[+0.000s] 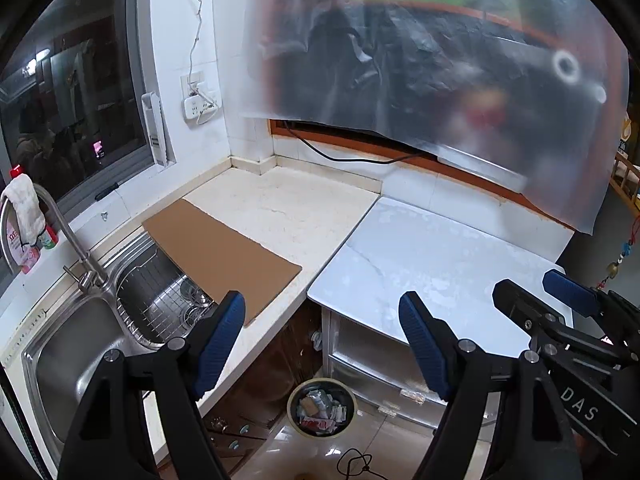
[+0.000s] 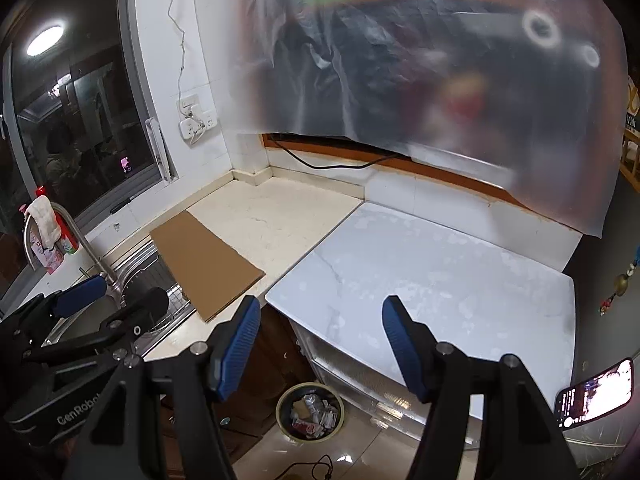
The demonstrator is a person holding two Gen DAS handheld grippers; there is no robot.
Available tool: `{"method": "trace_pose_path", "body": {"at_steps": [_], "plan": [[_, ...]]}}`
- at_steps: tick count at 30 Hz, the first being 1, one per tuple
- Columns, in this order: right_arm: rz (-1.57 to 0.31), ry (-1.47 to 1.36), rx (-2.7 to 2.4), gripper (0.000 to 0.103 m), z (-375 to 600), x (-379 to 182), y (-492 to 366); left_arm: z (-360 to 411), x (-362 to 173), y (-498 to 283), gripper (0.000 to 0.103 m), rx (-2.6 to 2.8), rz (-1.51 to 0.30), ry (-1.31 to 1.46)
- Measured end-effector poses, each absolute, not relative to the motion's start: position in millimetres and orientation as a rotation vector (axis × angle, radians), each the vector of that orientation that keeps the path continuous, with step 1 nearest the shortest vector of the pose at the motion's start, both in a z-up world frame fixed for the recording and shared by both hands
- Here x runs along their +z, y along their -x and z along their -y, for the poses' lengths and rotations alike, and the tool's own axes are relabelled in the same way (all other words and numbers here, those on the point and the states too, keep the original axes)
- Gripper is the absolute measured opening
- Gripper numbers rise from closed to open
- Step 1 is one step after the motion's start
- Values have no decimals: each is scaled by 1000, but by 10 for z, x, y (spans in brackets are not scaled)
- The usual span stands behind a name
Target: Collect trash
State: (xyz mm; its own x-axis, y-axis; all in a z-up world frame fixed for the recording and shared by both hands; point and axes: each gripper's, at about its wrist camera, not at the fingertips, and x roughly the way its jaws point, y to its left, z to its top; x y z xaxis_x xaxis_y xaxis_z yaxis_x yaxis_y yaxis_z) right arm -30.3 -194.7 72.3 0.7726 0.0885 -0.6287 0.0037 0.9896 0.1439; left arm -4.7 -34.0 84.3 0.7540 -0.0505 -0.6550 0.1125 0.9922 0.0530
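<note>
Hovering above the round green trash bin [image 1: 322, 407] on the floor, my left gripper [image 1: 322, 340] and right gripper [image 2: 316, 346] gape empty; wrappers fill the bin, the white marble counter [image 1: 432, 264] beyond it looks cleared, so collecting seems finished.

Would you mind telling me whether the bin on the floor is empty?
No, the bin on the floor below the counter edge holds a heap of crumpled wrappers and paper scraps.
</note>
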Motion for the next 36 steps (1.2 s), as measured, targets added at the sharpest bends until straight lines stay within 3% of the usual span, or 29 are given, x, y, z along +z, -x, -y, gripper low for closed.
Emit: {"method": "trace_pose_path", "body": {"at_steps": [36], "plan": [[-688, -130, 1, 64, 1812, 742, 133, 210, 788, -147, 78, -99, -728, -112]]}}
